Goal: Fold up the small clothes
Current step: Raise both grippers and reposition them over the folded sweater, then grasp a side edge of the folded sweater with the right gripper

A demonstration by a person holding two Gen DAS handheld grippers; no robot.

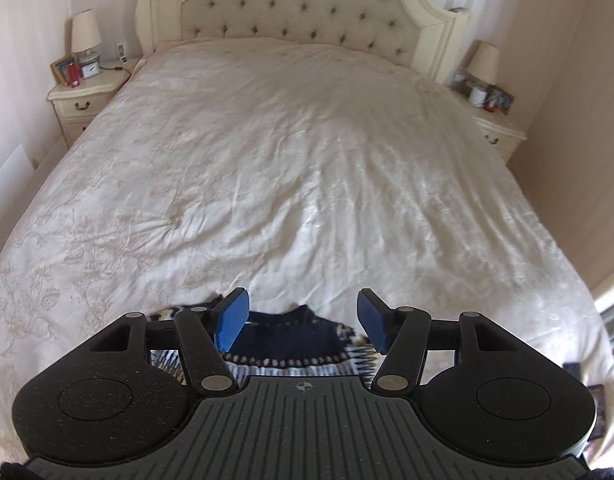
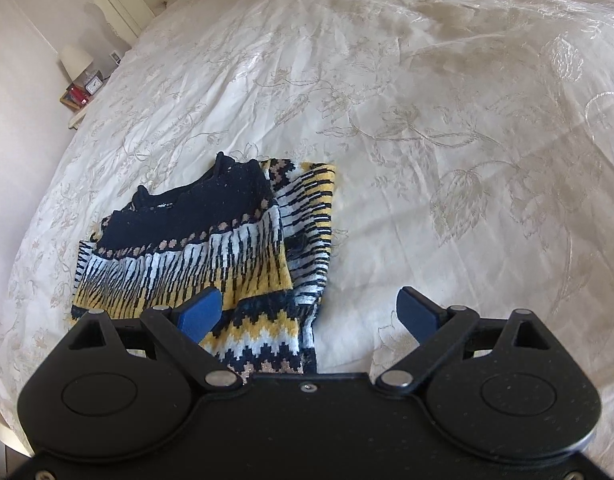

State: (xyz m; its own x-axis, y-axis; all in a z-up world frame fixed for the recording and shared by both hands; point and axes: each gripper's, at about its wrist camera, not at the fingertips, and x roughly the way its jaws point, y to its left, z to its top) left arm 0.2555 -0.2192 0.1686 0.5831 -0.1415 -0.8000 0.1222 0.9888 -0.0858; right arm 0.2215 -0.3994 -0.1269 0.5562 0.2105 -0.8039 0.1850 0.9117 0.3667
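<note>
Sweater (image 2: 211,240) on bedspread (image 2: 427,120), lamp (image 1: 84,32) beyond

Home bedroom: cream tufted headboard (image 1: 303,0), white embroidered bedspread (image 1: 267,168), 2 cream nightstands (image 1: 85,102) with shaded lamps (image 1: 84,32).

The patterned sweater (image 2: 211,248) lies near the foot edge of the bed (image 1: 291,168). Beyond the sweater, toward the tufted headboard (image 1: 299,4), the white cover runs bare and wide, so a gripper can pass freely there. To the sweater's right the cover is equally bare. Past the bed's far corners stand two nightstands (image 1: 87,100), each crowded with a lamp (image 1: 84,32) and small items, narrowing passage there.
</note>
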